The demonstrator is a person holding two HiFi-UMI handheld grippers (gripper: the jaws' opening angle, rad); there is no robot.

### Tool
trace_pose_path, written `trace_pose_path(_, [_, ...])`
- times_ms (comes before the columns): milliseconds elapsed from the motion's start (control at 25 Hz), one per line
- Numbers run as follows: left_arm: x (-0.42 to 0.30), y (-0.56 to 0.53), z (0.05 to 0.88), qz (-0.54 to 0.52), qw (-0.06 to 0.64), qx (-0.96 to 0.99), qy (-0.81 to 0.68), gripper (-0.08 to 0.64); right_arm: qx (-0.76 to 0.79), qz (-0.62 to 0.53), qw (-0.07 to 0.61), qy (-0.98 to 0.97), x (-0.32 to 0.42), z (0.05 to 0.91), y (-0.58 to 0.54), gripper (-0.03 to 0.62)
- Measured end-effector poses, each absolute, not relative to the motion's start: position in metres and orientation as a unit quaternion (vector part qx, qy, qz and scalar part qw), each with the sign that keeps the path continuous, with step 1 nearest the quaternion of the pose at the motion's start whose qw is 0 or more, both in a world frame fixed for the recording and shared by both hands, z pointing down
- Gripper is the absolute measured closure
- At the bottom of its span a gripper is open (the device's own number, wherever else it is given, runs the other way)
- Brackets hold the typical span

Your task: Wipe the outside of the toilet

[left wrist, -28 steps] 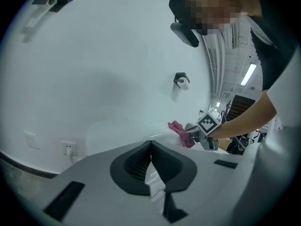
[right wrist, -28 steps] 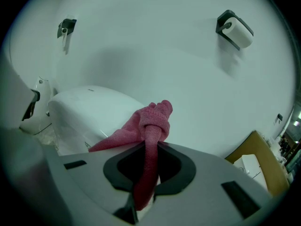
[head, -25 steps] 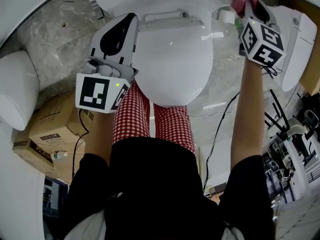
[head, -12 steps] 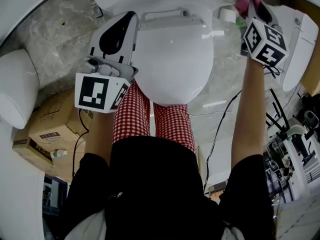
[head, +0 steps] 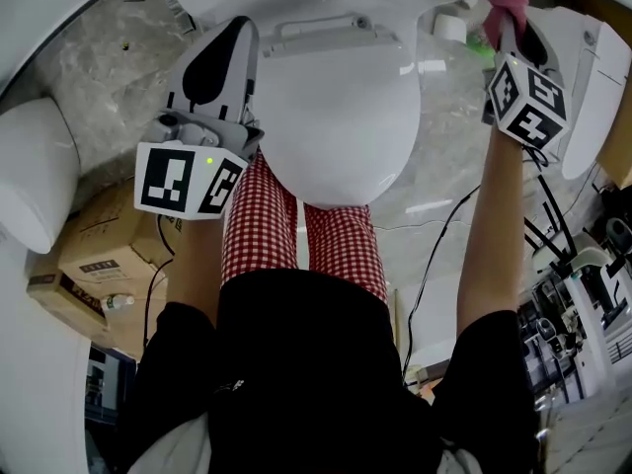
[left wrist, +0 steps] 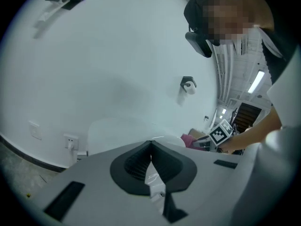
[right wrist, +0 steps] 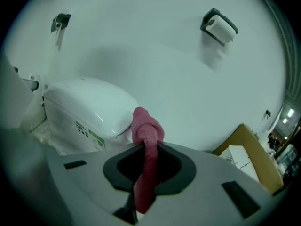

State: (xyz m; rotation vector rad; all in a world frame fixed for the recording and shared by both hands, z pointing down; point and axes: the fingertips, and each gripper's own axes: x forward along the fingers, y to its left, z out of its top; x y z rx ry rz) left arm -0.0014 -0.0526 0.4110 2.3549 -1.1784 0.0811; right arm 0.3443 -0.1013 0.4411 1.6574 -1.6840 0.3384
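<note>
The right gripper (right wrist: 146, 157) is squeezed tight on a pink cloth (right wrist: 146, 126). The cloth looks soft and light and bends easily, so a pinch on its bunched middle should hold it well. Its end sits right by the side of the white toilet (right wrist: 87, 105), which looks hard and smooth. The left gripper (left wrist: 151, 147) is closed on nothing.

A white toilet (head: 341, 97) stands against a white wall with its lid down and a green label on its tank (right wrist: 87, 102). A pink cloth (right wrist: 145, 140), bunched into a wad at its tip, is pinched in the right gripper (head: 504, 28) beside the tank's right end.
</note>
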Motion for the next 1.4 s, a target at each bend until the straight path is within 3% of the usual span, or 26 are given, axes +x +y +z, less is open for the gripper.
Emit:
trace_pose_path(200, [0.014,-0.045,0.407,0.057,0.218,0.875,-0.428,0.551,0.678,0.144,0.293,-0.659,0.354,0.420,-0.084,0.537])
trace_pose_path(880, [0.070,0.004,0.376,0.026,0.181,0.874,-0.450,0.551,0.701,0.104,0.180,-0.682,0.402,0.353,0.001,0.537])
trace_pose_path(1400, [0.063,0.069,0.360,0.024,0.161,0.844,-0.511,0.551,0.584,0.079,0.091,-0.803,0.310,0.336,0.026,0.537])
